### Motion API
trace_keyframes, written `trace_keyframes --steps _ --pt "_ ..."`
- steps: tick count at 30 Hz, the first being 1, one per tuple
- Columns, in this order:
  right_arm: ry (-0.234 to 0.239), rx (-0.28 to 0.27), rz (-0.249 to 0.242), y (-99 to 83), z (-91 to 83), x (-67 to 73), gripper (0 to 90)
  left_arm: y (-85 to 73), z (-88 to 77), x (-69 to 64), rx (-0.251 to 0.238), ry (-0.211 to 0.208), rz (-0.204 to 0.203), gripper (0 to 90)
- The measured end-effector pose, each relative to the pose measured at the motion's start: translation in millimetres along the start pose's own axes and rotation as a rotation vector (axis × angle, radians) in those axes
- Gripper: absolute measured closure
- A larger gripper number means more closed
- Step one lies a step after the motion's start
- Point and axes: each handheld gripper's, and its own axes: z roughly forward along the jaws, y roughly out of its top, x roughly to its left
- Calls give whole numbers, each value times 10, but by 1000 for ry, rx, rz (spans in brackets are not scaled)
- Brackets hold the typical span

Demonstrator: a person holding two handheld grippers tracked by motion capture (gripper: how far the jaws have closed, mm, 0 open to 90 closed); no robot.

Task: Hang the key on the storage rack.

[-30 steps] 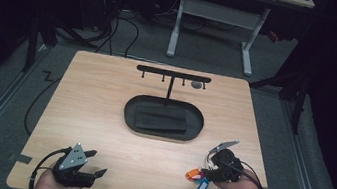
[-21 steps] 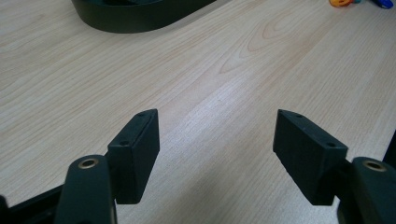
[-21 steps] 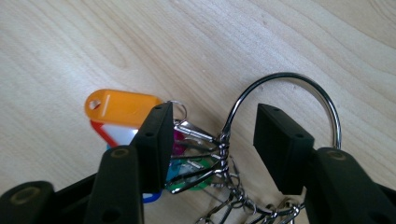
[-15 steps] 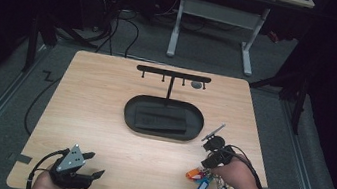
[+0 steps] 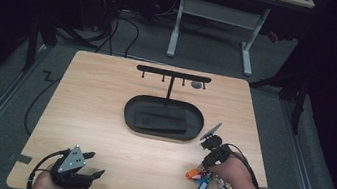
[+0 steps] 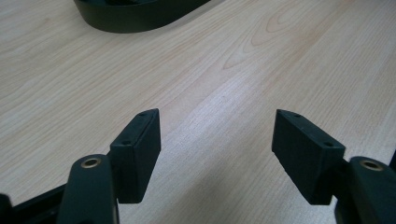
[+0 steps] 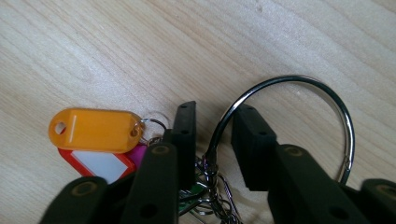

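A bunch of keys with coloured tags (image 5: 204, 181) lies near the table's front right edge. In the right gripper view, its big steel ring (image 7: 327, 93) rests on the wood beside an orange tag (image 7: 93, 129) and a red-framed tag (image 7: 100, 165). My right gripper (image 7: 214, 135) points down at the bunch (image 5: 203, 169). Its jaws have just been closing and stand narrowly apart. The ring's wire runs between them, with no pad pressing on it. My left gripper (image 5: 94, 163) rests at the front left, jaws wide apart over bare wood (image 6: 215, 140) after drawing in slightly.
A black oval tray (image 5: 128, 114) sits mid-table; its rim (image 6: 140, 14) shows in the left gripper view. Behind it stands a black T-shaped hook rack (image 5: 173, 73). A cable trails off the table's left side.
The right hand has moved forward and down onto the key bunch, and its jaws have narrowed around the ring's wire. The left hand has stayed put.
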Motion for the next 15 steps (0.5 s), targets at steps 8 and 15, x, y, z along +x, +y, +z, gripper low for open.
trace_keyframes --steps 8,15 --pt "3 -1 -37 -20 -147 45 862 -5 -8 0 4 9 7 341" --pt "-29 -1 -90 -62 -398 122 865 -7 6 -13 17 9 17 342"
